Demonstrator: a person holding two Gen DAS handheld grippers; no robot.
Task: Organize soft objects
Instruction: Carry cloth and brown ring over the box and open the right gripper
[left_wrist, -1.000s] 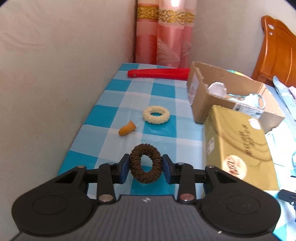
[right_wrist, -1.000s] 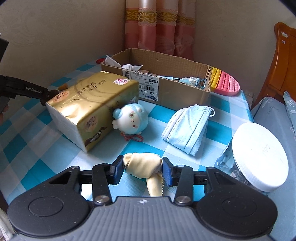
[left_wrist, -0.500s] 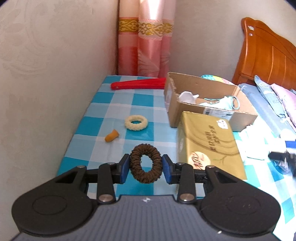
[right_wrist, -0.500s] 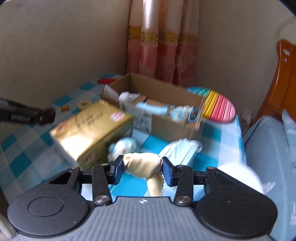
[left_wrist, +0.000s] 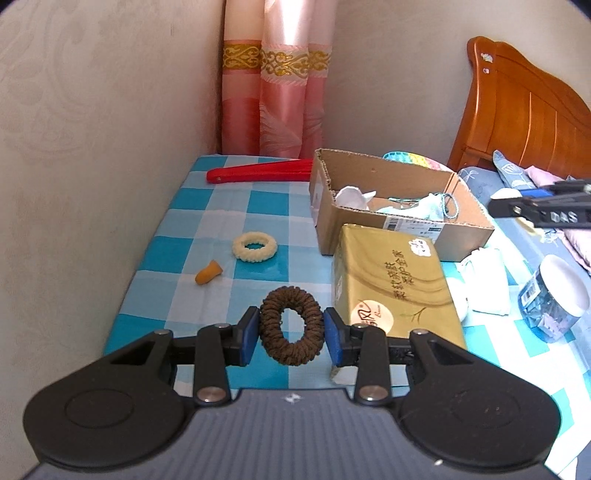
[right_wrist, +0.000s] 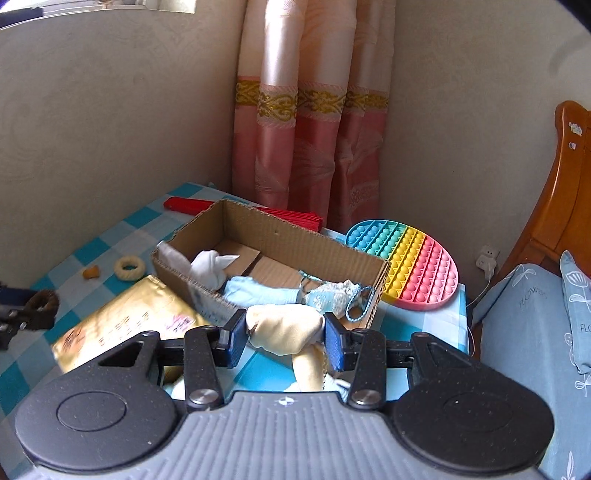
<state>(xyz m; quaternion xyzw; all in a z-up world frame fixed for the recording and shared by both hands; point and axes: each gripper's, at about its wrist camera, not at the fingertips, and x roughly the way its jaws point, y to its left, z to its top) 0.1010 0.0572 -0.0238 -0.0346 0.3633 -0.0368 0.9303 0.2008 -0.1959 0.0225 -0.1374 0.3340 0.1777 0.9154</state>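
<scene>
My left gripper (left_wrist: 291, 334) is shut on a brown hair scrunchie (left_wrist: 271, 332), held above the checked tablecloth near the gold tissue pack (left_wrist: 391, 284). My right gripper (right_wrist: 284, 334) is shut on a bunched cream cloth (right_wrist: 282, 328), its tail hanging down, just in front of the open cardboard box (right_wrist: 280, 232). The box (left_wrist: 384, 177) holds white and pale blue soft items. A cream scrunchie (left_wrist: 255, 246) and a small orange piece (left_wrist: 208, 273) lie on the cloth to the left of the box. At the left edge of the right wrist view the left gripper (right_wrist: 26, 314) shows with the brown scrunchie.
A red folded fan (left_wrist: 258, 172) lies behind the box by the curtain. A rainbow pop-it pad (right_wrist: 410, 266) leans right of the box. A face mask (left_wrist: 487, 280) and a white-lidded jar (left_wrist: 554, 295) sit right of the tissue pack. A wall bounds the left side, and a bed stands on the right.
Both grippers rose. The right one swung forward with the cream cloth from over the plush toy and mask to the box's near edge. Both grips are unchanged.
</scene>
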